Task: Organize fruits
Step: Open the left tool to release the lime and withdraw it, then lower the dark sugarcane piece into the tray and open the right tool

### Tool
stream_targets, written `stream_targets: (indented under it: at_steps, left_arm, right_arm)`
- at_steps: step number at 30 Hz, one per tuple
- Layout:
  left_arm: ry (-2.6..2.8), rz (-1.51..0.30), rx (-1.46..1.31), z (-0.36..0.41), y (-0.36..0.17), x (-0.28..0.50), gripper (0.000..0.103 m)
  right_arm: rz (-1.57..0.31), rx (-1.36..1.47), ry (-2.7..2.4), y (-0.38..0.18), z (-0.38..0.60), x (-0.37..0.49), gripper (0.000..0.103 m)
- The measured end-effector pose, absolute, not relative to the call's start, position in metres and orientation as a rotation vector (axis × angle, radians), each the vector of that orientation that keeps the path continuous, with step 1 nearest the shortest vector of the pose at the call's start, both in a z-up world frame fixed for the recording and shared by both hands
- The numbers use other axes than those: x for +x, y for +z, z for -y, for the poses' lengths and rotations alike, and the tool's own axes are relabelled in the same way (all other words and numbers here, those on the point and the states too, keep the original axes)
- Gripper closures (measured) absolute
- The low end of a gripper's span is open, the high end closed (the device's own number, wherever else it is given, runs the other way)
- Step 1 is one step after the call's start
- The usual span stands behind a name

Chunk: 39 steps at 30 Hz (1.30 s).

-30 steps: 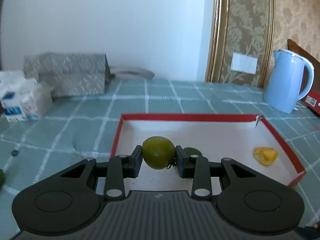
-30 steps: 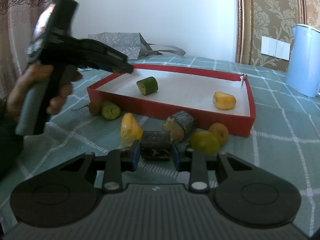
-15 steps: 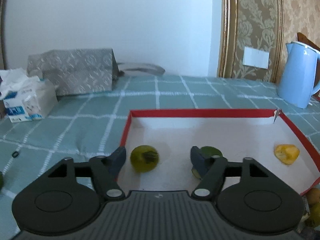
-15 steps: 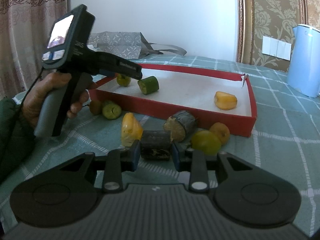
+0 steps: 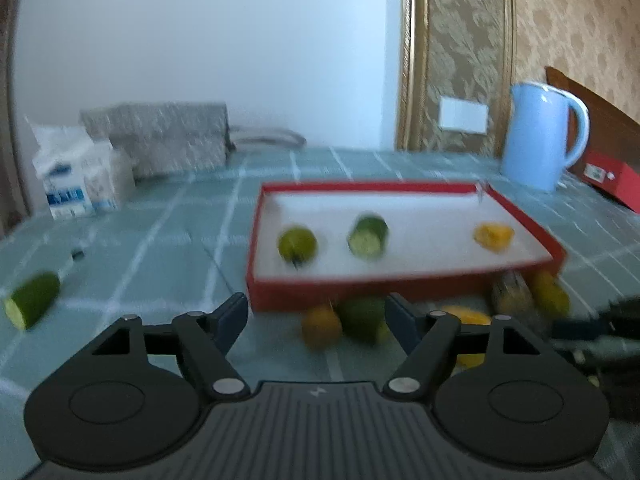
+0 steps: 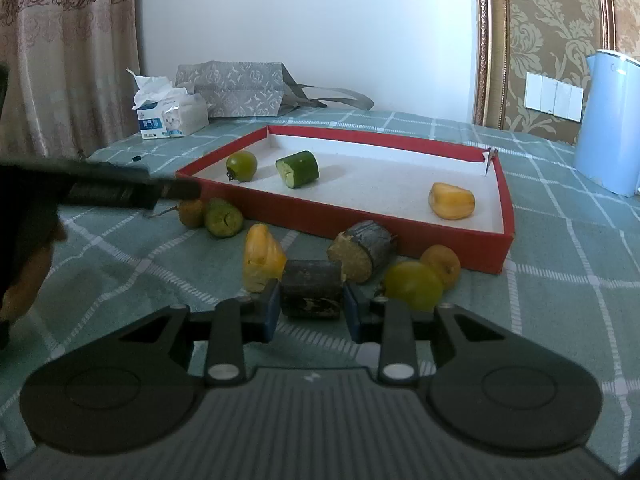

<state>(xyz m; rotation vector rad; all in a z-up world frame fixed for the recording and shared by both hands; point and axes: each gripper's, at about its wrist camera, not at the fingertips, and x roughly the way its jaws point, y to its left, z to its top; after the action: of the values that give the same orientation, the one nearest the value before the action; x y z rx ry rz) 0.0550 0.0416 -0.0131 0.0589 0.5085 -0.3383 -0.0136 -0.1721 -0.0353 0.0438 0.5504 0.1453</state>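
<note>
Left wrist view: my left claw (image 5: 316,316) has let go of the round green fruit (image 5: 297,244) it pinched a second ago; its jaws are opening, with nothing gripped between them. The fruit now lies in the red tray (image 5: 400,188), near the left wall, just beside the cucumber piece (image 5: 368,235); an orange piece (image 5: 493,236) lies well apart to the right. The tray has dropped back in frame since then, and blurred fruits show below its front wall. Picture smeared. Another cucumber piece (image 5: 32,300) lies on the cloth, far left.

Right wrist view: unchanged since a second ago. My right claw (image 6: 311,312) is clamped on a dark, bark-like log piece (image 6: 312,286) on the cloth, in front of the tray (image 6: 505,184). The green fruit (image 6: 241,165) is glossy, stem forward.
</note>
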Motion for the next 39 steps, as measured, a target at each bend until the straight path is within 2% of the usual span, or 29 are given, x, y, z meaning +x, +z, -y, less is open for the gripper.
stream_targets:
  at_steps: [6,11,12,13,27,39]
  left_arm:
    - [-0.306,-0.627,0.089,-0.040,-0.033,0.067,0.027]
    - [-0.266,-0.633,0.108,-0.041,-0.039,0.070,0.014]
    - [-0.266,-0.641,0.101,-0.042,-0.039,0.071,0.003]
    - [-0.265,-0.653,0.108,-0.041,-0.040,0.072,0.000]
    - [-0.263,-0.653,0.109,-0.041,-0.040,0.071,0.000]
    - [-0.263,-0.653,0.109,-0.041,-0.040,0.071,0.000]
  right_arm:
    - [-0.550,0.043,0.145,-0.035,0.172,-0.014,0.072]
    - [-0.550,0.040,0.144,-0.036,0.172,-0.013,0.072]
    - [-0.550,0.039,0.143,-0.035,0.171,-0.013,0.072]
    - [-0.550,0.036,0.142,-0.035,0.171,-0.014,0.072]
    - [-0.532,0.005,0.108,-0.030,0.169,-0.021,0.072]
    - [-0.422,-0.114,0.046,0.012,0.177,-0.011,0.072]
